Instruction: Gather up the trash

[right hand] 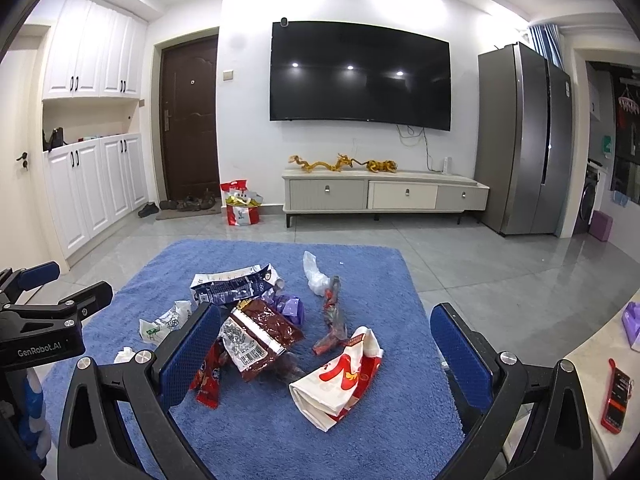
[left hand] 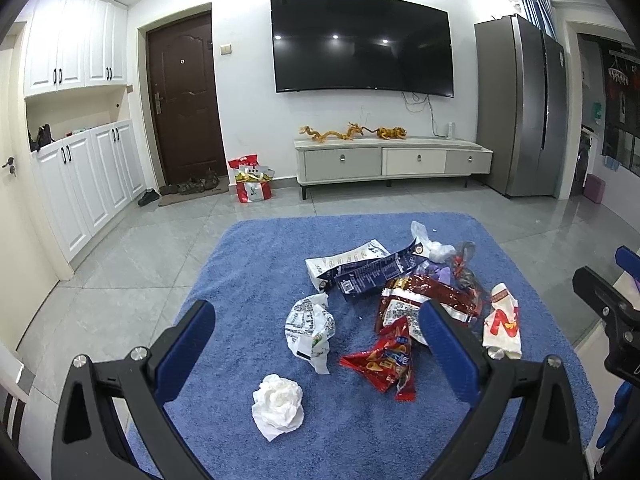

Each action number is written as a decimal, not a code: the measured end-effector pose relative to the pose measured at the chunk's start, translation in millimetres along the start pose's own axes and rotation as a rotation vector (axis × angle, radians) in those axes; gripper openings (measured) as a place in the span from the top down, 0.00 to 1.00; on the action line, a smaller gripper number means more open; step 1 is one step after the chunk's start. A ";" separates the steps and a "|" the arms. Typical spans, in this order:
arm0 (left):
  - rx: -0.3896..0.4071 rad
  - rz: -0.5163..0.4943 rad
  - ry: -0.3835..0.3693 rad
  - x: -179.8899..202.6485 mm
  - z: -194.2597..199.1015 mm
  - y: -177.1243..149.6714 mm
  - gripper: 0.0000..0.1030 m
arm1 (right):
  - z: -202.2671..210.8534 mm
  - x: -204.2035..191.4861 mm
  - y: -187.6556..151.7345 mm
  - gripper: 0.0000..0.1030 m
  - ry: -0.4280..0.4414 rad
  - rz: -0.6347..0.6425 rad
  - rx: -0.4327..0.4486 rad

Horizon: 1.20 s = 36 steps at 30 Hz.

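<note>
Below, the left gripper (left hand: 316,344) hangs with its blue-padded fingers spread wide and nothing between them, over the near part of a blue fluffy rug-like cloth (left hand: 248,264). Between and just beyond its fingers lie a crumpled white tissue ball (left hand: 278,403), a crushed white wrapper with green and black print (left hand: 310,326) and a red foil snack packet (left hand: 384,362). The right gripper (right hand: 324,354) is likewise spread and empty, poised above the same pile. Directly between its fingers lie a white paper bag with red lettering (right hand: 340,380) and a dark red glossy pouch with a white printed label (right hand: 256,338), the pouch partly behind the left finger. Farther out sit a navy and white flattened packet (right hand: 232,282), a small purple wrapper (right hand: 290,306), a twisted clear-and-red film wrapper (right hand: 332,316) and a knotted white plastic bag (right hand: 314,274). All the trash rests on the blue cloth, loosely heaped, several pieces touching or overlapping. To the right, on a pale counter (right hand: 592,364), lies a red handheld device (right hand: 618,398). Beyond the cloth are grey floor tiles (left hand: 132,264), a low white media cabinet (left hand: 392,160), a wall-mounted black television (left hand: 362,42), a steel refrigerator (left hand: 524,108) and a brown door (left hand: 182,100).
</note>
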<state>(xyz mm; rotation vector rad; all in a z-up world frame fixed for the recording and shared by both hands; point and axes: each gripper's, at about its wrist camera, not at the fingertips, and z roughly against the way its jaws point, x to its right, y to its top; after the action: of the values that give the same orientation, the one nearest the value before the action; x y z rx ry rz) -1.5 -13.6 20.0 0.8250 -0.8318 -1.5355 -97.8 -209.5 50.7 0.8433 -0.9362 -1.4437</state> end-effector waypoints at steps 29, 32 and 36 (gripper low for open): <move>-0.031 0.152 0.095 -93.6 -30.0 -9.3 0.00 | -31.5 23.7 -14.3 0.00 -0.041 -0.035 -0.113; -0.068 0.183 0.102 -118.4 -38.7 -16.4 0.00 | -42.9 33.5 -23.0 0.04 -0.022 -0.068 -0.162; -0.135 0.167 0.036 -128.8 -49.7 -34.4 0.02 | -63.3 44.0 -37.8 0.12 0.018 -0.123 -0.232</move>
<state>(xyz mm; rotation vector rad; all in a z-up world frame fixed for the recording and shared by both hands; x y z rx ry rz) 37.9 114.6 -27.4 0.6661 -0.7433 -1.4089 -60.0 -257.7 -9.5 0.7503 -0.6968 -1.6125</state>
